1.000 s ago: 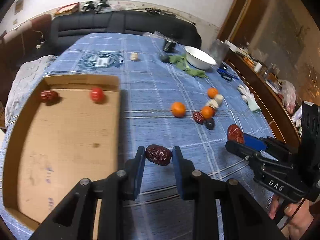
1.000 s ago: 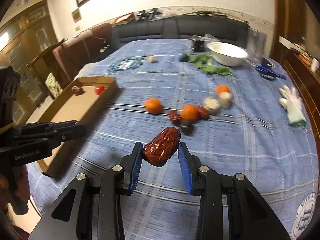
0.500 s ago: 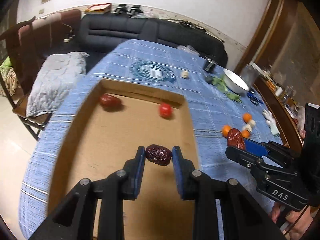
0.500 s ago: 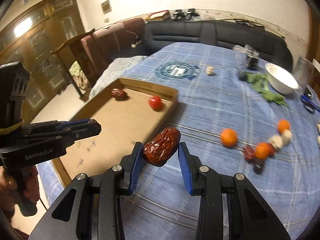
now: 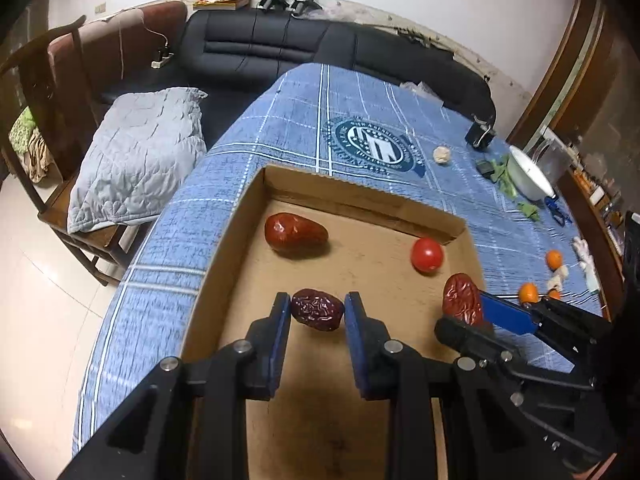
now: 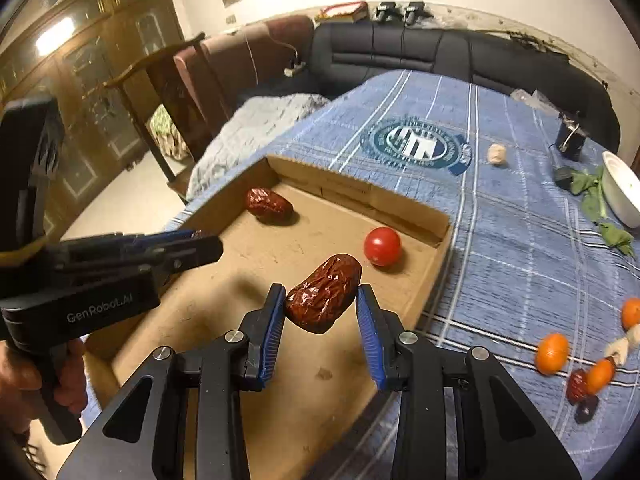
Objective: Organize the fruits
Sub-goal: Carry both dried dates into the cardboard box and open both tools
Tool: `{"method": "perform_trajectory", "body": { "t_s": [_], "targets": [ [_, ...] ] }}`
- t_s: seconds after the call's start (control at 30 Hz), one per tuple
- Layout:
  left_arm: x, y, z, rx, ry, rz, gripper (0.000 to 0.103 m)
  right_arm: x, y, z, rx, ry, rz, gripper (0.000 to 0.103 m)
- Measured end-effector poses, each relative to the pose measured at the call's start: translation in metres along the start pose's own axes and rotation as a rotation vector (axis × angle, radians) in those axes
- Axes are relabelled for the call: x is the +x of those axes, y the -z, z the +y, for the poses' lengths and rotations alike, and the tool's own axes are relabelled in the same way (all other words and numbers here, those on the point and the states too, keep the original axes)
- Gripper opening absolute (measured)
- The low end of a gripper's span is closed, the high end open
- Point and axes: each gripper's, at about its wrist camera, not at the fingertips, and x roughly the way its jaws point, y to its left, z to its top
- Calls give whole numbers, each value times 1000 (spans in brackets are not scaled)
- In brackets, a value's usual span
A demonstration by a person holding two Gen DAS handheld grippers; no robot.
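My left gripper (image 5: 317,312) is shut on a dark wrinkled date (image 5: 317,310) and holds it above the cardboard tray (image 5: 360,196). My right gripper (image 6: 321,308) is shut on a larger red date (image 6: 324,292), also over the tray (image 6: 352,184); this date shows in the left wrist view (image 5: 462,299). In the tray lie one red date (image 5: 295,233) and a cherry tomato (image 5: 427,255). Loose oranges (image 6: 552,353), dates (image 6: 577,385) and pale pieces lie on the blue cloth to the right.
A white bowl (image 6: 620,192) and green leaves (image 6: 592,196) stand at the far right. A small pale lump (image 6: 497,155) and a black clip (image 6: 570,140) lie beyond the tray. A chair with a grey cushion (image 5: 136,160) stands left of the table.
Both grippers have carried their dates left from the open cloth to above the tray. The grips have not changed.
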Motion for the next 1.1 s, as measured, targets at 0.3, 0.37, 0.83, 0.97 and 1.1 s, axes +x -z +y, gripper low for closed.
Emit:
{"method": "perform_trajectory", "body": {
  "t_s": [0.3, 0.37, 0.83, 0.97, 1.1],
  "targets": [
    [27, -8, 5, 9, -14, 45, 30, 30, -7, -6, 4, 8, 54, 35],
    [31, -9, 6, 10, -19, 52, 30, 33, -9, -7, 3, 11, 62, 35],
    [40, -10, 6, 29, -45, 54, 30, 51, -8, -8, 0, 20, 100, 35],
    [39, -9, 5, 30, -57, 57, 30, 51, -7, -11, 7, 21, 102, 36],
    [37, -7, 6, 26, -59, 62, 31, 48, -6, -10, 3, 21, 100, 39]
  ]
}}
